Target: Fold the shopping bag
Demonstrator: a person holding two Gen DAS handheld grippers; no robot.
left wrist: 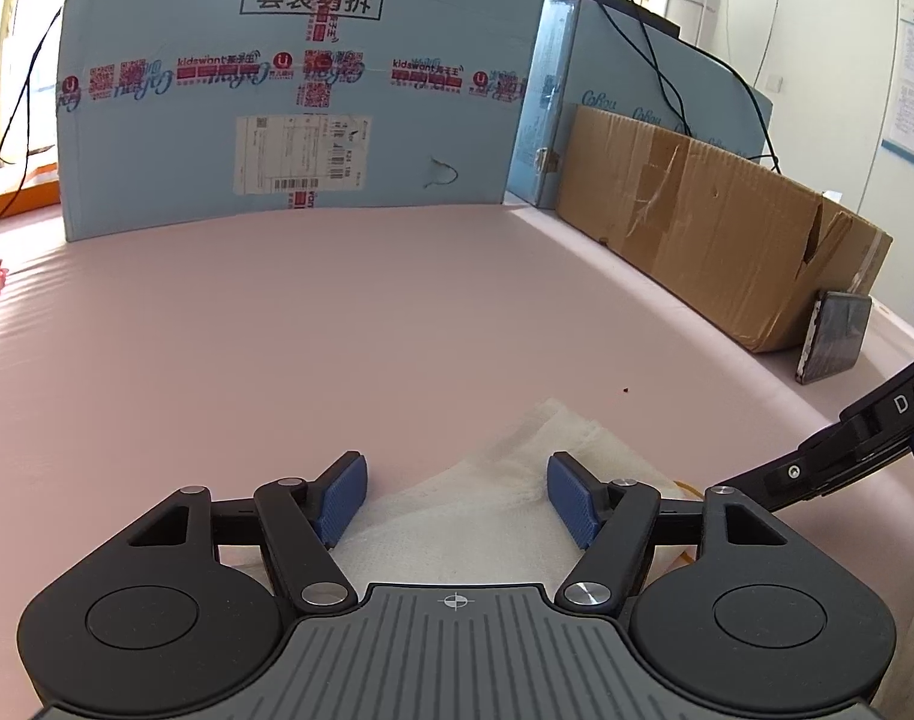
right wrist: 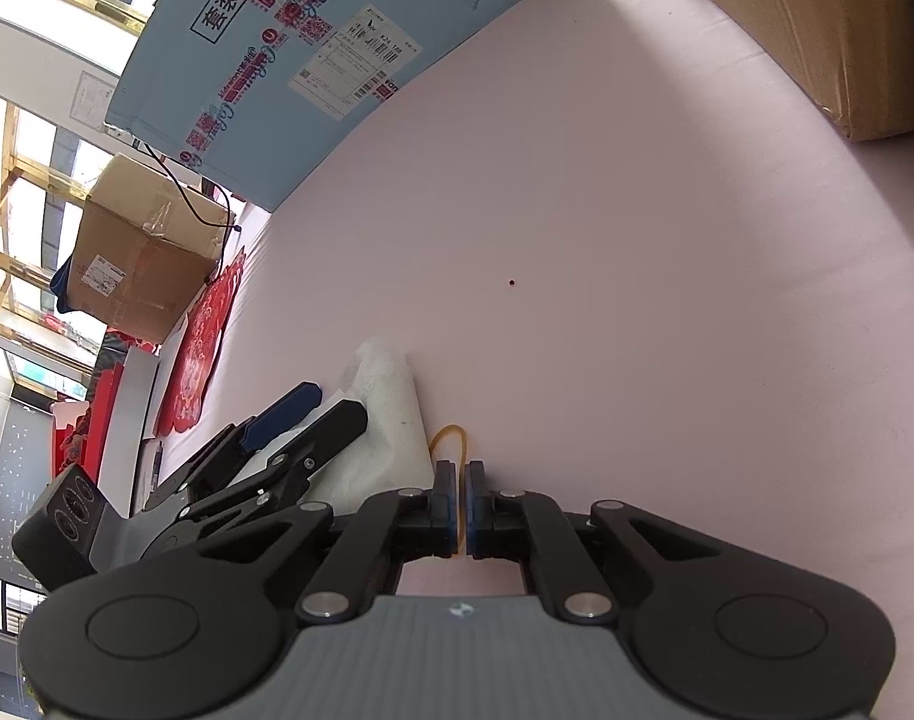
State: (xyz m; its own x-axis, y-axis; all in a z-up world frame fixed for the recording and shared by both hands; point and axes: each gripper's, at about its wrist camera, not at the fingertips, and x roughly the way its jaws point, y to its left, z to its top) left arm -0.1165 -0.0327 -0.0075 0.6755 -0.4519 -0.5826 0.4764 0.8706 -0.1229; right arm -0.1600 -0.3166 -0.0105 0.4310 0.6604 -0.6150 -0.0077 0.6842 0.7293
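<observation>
- Lying folded on the pink table (left wrist: 396,300), the white shopping bag (left wrist: 475,516) sat at lower centre of the left wrist view, between the spread pads of the left gripper (left wrist: 457,495); contact could not be confirmed.
- The right wrist view alone showed the right gripper (right wrist: 460,501) pressed together on the bag's yellow handle loop (right wrist: 450,438), lower centre.
- The left view alone showed a brown carton (left wrist: 721,228) at right.

The shopping bag (left wrist: 487,516) lies on the table (left wrist: 336,330), boxes (left wrist: 300,90) standing behind it.
</observation>
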